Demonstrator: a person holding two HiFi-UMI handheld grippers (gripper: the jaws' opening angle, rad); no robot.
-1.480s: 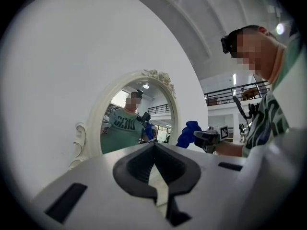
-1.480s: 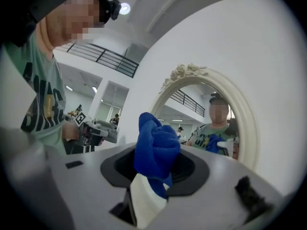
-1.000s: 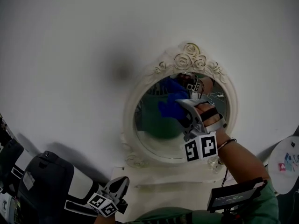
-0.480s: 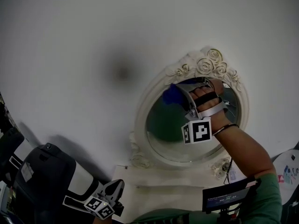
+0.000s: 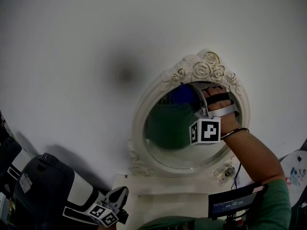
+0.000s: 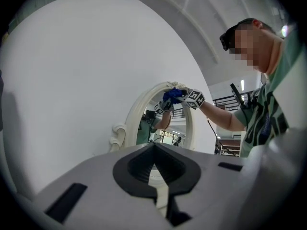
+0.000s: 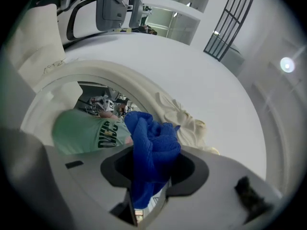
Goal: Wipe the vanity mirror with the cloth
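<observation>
An oval vanity mirror point(image 5: 139, 121) in a white carved frame with roses on top hangs on the white wall. My right gripper point(image 5: 190, 97) is shut on a bunched blue cloth point(image 5: 183, 94), which is pressed to the top of the glass just under the roses. In the right gripper view the cloth point(image 7: 151, 145) bulges out between the jaws of the right gripper point(image 7: 149, 176), with the frame point(image 7: 139, 87) behind it. My left gripper point(image 5: 121, 195) hangs low beneath the mirror, shut and holding nothing. The left gripper view looks past the left gripper point(image 6: 154, 176) up at the mirror point(image 6: 129, 123) and cloth point(image 6: 171, 96).
A white shelf point(image 5: 163, 195) runs below the mirror. A black and white seat-like object point(image 5: 45, 190) stands at the lower left. A dark flat device point(image 5: 237, 201) sits on the person's chest, and a round white object point(image 5: 295, 169) lies at the right edge.
The right gripper has carried the cloth from the middle of the glass up to its top edge under the roses. The left gripper has stayed low.
</observation>
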